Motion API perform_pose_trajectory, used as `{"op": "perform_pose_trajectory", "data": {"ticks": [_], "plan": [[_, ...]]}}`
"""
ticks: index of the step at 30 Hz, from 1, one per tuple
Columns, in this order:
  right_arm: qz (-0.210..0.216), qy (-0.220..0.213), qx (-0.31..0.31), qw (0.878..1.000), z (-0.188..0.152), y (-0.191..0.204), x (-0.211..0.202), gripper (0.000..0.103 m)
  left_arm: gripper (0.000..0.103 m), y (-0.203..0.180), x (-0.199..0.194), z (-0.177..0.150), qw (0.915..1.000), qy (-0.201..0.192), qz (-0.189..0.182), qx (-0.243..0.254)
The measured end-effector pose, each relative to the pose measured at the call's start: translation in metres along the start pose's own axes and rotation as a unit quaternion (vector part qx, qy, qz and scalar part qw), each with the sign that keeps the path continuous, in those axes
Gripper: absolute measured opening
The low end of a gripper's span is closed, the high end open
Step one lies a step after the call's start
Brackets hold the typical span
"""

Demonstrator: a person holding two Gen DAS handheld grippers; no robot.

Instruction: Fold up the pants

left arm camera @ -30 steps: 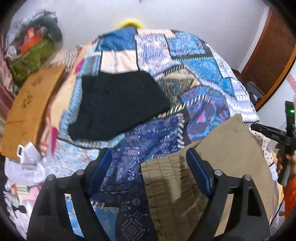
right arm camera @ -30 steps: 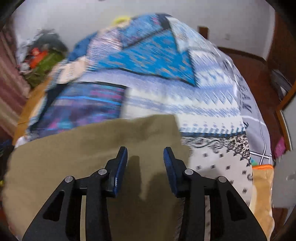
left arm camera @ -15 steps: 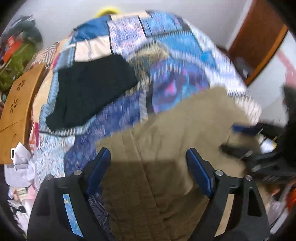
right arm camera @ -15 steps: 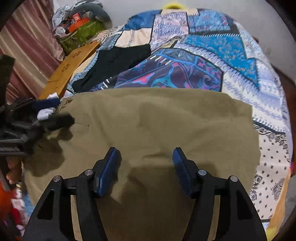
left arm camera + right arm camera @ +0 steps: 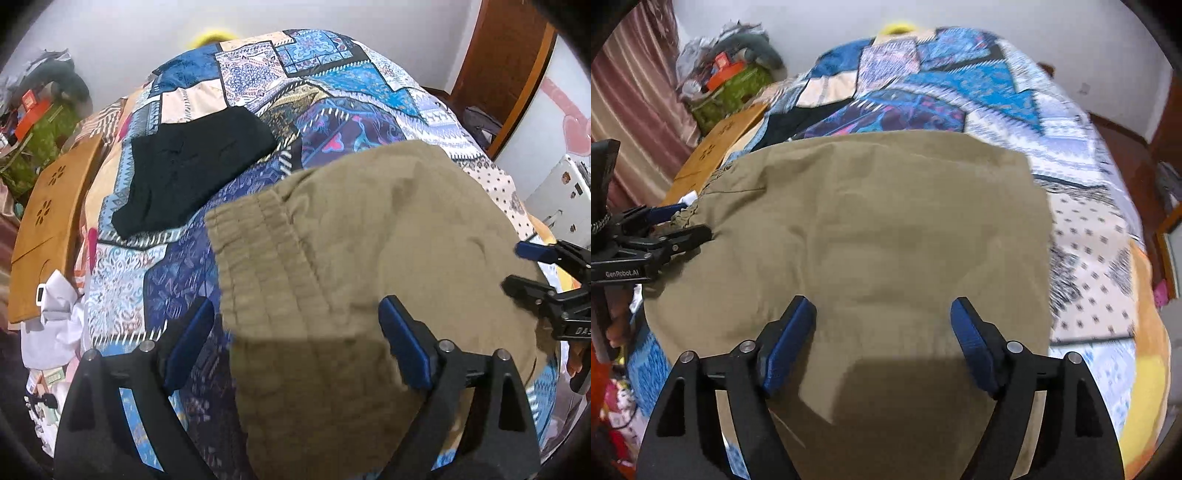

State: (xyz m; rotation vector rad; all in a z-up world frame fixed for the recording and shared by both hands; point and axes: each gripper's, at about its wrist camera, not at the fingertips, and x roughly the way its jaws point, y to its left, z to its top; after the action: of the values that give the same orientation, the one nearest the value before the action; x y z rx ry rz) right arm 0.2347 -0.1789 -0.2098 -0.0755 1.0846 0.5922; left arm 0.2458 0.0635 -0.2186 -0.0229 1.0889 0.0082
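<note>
Khaki pants (image 5: 369, 251) lie flat on the patchwork bed cover (image 5: 332, 96), ribbed waistband toward the left. They also fill the right wrist view (image 5: 886, 229). My left gripper (image 5: 295, 332) is open and empty, jaws wide, just above the waistband end. It shows in the right wrist view (image 5: 676, 225) at the left edge of the pants. My right gripper (image 5: 882, 332) is open and empty above the near part of the pants. It shows in the left wrist view (image 5: 532, 269) at the right edge.
A folded black garment (image 5: 192, 162) lies on the bed beyond the pants. A wooden board (image 5: 48, 221) leans at the bed's left side. Clutter and a green bag (image 5: 727, 85) sit in the far left corner. A brown door (image 5: 509, 66) stands at the right.
Both grippers have swung over the khaki pants, which now fill both views. The right gripper's jaws have opened wider. The pants lie flat and spread.
</note>
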Motion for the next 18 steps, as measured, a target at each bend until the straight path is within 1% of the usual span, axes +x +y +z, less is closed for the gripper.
{"op": "perform_pose_trajectory", "data": {"ticks": [6,11,13,16,18], "plan": [[0.004,-0.017,0.037,0.999,-0.030,-0.011,-0.020,0.078,0.093,0.003,-0.019,-0.018,0.9998,-0.016,0.008,-0.011],[0.009,-0.036,0.087,0.995,-0.051,-0.022,-0.026,0.085,0.093,0.004,-0.033,-0.027,0.9994,-0.022,0.011,-0.024],[0.008,-0.037,0.098,0.994,-0.054,-0.023,-0.028,0.085,0.093,0.004,-0.039,-0.029,0.9993,-0.024,0.015,-0.025],[-0.001,-0.035,0.094,0.995,-0.049,-0.017,-0.034,0.085,0.093,0.005,-0.050,-0.030,0.9991,-0.021,0.011,-0.034],[0.003,-0.052,0.089,0.995,-0.046,-0.012,-0.042,0.085,0.093,0.007,-0.059,-0.030,0.9989,-0.028,0.005,-0.038]]}}
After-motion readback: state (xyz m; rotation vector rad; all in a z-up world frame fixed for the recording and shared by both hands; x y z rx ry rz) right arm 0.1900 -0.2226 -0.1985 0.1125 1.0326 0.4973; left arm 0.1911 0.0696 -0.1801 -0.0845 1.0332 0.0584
